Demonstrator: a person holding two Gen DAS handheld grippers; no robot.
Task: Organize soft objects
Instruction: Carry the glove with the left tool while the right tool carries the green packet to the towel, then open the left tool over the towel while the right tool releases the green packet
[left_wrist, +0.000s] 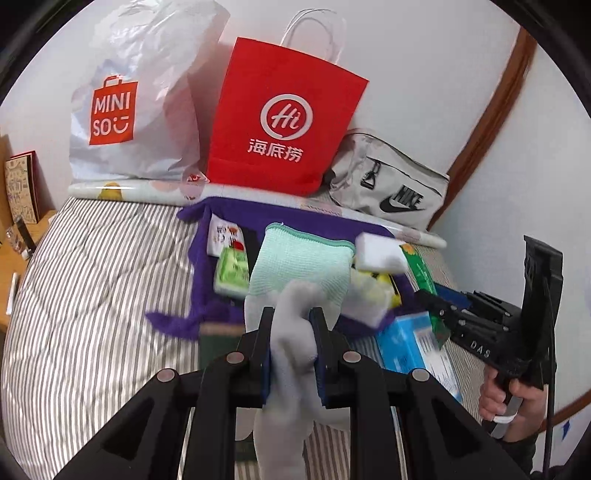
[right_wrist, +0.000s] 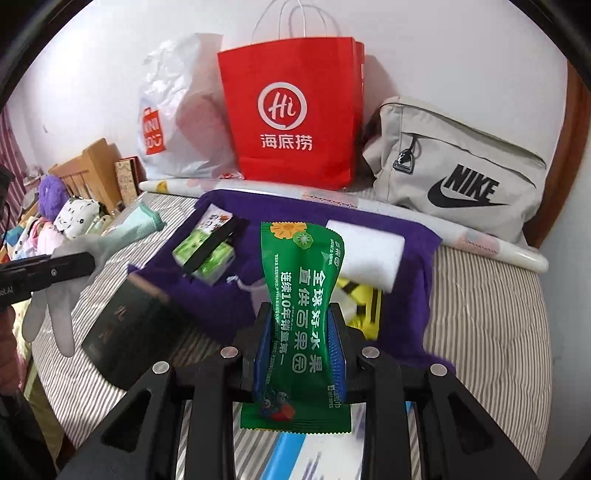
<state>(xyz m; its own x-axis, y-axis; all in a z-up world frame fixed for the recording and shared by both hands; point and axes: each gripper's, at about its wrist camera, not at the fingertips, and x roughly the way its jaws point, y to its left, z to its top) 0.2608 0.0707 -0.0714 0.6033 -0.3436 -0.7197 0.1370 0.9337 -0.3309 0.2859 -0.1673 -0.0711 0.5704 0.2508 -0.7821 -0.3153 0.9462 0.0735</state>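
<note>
Pinching a limp grey-white glove (left_wrist: 291, 332) with mint cuff, left gripper (left_wrist: 291, 354) at lower centre; right gripper (right_wrist: 299, 350) clamps a crinkled green packet (right_wrist: 299, 306), upright.

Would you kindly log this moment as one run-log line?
left tool: shut on grey glove | right tool: shut on green packet | both above purple cloth on bed

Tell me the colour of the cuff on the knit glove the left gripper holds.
Mint green cuff on a pale grey knit glove; clearest in the left wrist view.
</note>
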